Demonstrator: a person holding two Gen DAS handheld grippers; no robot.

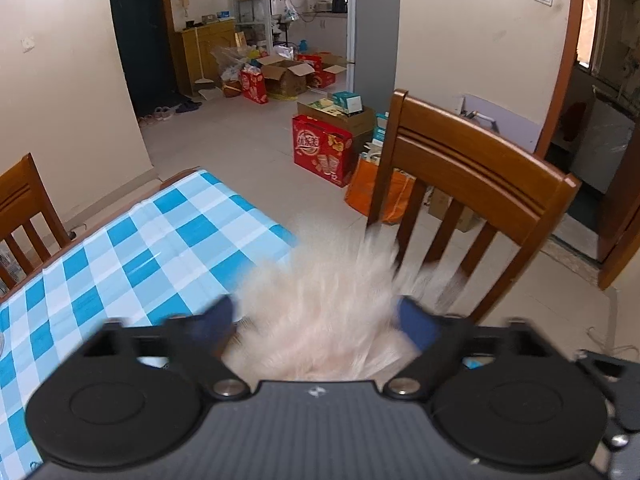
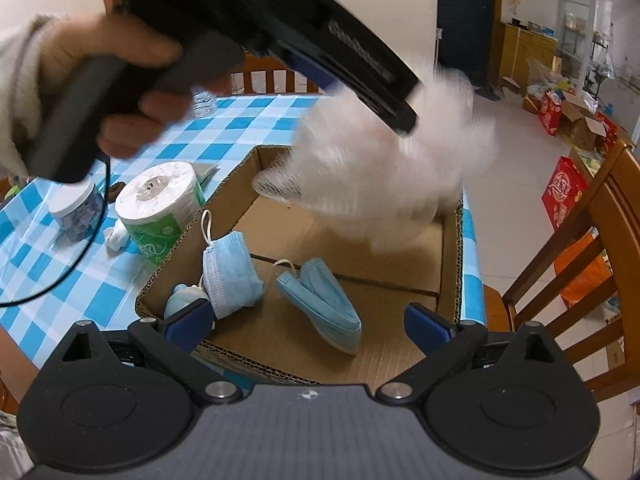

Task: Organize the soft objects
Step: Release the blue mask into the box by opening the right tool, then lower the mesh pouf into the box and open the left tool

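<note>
On a blue checked table [image 2: 248, 128], an open cardboard box [image 2: 450, 240] holds two face masks [image 2: 230, 270] while a fluffy white toy [image 2: 384, 176] blurs above its far right corner, between the left gripper's [image 1: 316, 320] wide-spread jaws; the right gripper [image 2: 310, 322] gapes empty at the near edge.

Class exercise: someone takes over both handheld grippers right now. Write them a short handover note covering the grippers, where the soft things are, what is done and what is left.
Left gripper: jaws wide, blurred white fluffy thing between them, over the far end of the cardboard box; grip cannot be confirmed.
Right gripper: open, empty, at the box's near edge.
In the box: two blue face masks and a small pale blue item, partly hidden.
On the checked tablecloth, left of the box: toilet roll, crumpled white scrap.
Left: settle the fluffy thing in the box, then probably those two.
</note>
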